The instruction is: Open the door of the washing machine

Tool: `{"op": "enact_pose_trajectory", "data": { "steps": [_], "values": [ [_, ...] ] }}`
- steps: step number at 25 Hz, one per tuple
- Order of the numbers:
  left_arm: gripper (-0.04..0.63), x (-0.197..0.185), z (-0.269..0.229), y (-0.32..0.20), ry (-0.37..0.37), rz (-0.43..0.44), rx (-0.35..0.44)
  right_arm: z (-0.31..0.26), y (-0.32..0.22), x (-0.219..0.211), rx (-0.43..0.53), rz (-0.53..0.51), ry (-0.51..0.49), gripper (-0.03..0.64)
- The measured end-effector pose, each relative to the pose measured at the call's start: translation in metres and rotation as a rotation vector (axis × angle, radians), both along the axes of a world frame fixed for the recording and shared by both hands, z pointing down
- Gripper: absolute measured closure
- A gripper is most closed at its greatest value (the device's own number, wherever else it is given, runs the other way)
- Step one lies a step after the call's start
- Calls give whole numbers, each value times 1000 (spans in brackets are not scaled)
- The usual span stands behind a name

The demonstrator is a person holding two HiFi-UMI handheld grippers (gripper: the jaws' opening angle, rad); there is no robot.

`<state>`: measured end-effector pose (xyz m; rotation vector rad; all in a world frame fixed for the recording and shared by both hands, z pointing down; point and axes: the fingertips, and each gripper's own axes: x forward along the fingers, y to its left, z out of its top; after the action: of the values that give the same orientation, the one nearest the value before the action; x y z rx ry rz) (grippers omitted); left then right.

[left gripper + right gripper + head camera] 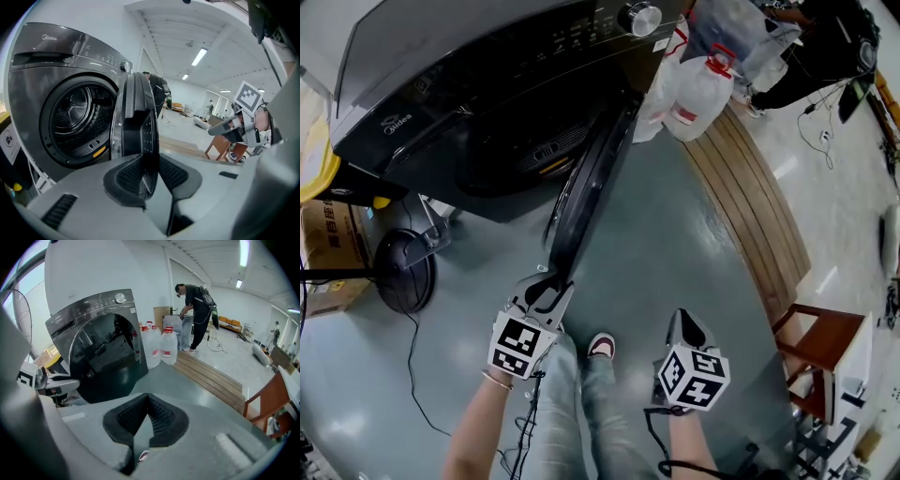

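Observation:
The dark grey washing machine (441,84) stands at the top left of the head view. Its round door (591,178) is swung out wide, edge-on towards me. My left gripper (548,286) sits at the door's free lower edge. In the left gripper view the door's edge (140,126) runs between the two dark pads (126,176), which do not visibly squeeze it, and the open drum (77,117) shows to the left. My right gripper (686,323) hangs apart at the right over the floor, its tips (148,397) together with nothing in them.
White jugs (698,94) stand by the machine's right side, and a wooden platform (750,197) runs along the right. A red-brown chair (820,342) is at the lower right; a floor fan (403,272) and a cardboard box (328,253) are at the left. A person (197,310) stands behind the jugs.

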<state>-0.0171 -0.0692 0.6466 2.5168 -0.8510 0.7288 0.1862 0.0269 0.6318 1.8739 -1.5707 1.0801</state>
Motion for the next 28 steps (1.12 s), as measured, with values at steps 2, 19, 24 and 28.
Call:
{"op": "enact_pose_trajectory", "data": {
  "steps": [2, 19, 24, 28],
  "values": [
    [495, 5, 3, 5, -3, 10, -11, 1, 4, 5, -2, 12, -1, 612],
    [483, 65, 4, 32, 24, 91, -51, 5, 29, 46, -12, 105, -2, 612],
    [482, 84, 3, 38, 24, 121, -49, 4, 39, 64, -10, 151, 0, 612],
    [482, 100, 3, 42, 16, 102, -50, 5, 54, 82, -13, 203, 2, 612]
  ]
}}
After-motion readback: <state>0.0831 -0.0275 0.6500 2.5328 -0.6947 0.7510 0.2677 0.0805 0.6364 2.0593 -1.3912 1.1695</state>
